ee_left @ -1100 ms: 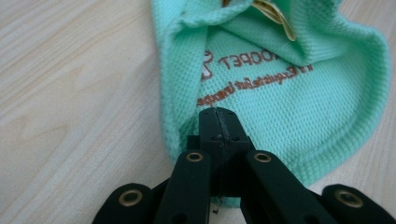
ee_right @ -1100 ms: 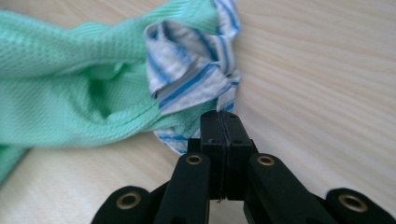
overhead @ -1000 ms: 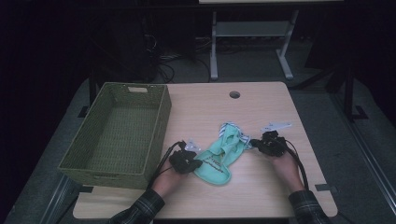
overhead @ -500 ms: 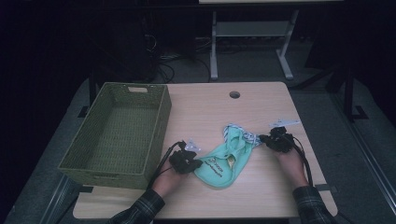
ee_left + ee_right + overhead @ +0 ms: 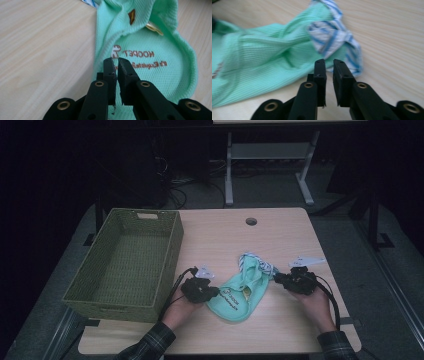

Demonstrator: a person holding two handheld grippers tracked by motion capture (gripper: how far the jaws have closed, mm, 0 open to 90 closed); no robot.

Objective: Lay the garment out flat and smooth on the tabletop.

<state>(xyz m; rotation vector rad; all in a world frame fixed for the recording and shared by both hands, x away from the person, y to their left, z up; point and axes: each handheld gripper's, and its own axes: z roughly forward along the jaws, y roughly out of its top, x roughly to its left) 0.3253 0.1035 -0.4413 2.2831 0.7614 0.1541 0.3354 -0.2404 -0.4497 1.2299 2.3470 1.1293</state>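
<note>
A mint-green ribbed pet garment (image 5: 239, 295) with brown lettering and a blue-and-white striped collar (image 5: 252, 261) lies flat on the wooden table (image 5: 280, 237). My left gripper (image 5: 216, 293) rests at its left edge. In the left gripper view the garment (image 5: 155, 77) lies under the gripper (image 5: 117, 60), whose jaws have just been opening to a narrow gap with nothing between them. My right gripper (image 5: 276, 278) is at the collar end. Its jaws have likewise just been opening. In the right gripper view the gripper (image 5: 329, 61) stands just short of the striped collar (image 5: 329, 37), holding nothing.
A green woven basket (image 5: 172, 251), empty, stands on the table's left side, close to my left hand. A cable hole (image 5: 251, 221) lies near the far edge. Bare tabletop stretches behind and to the right of the garment.
The right gripper shifted a little to the right, and the garment spread out flatter between the two grippers. Both pairs of jaws have parted slightly.
</note>
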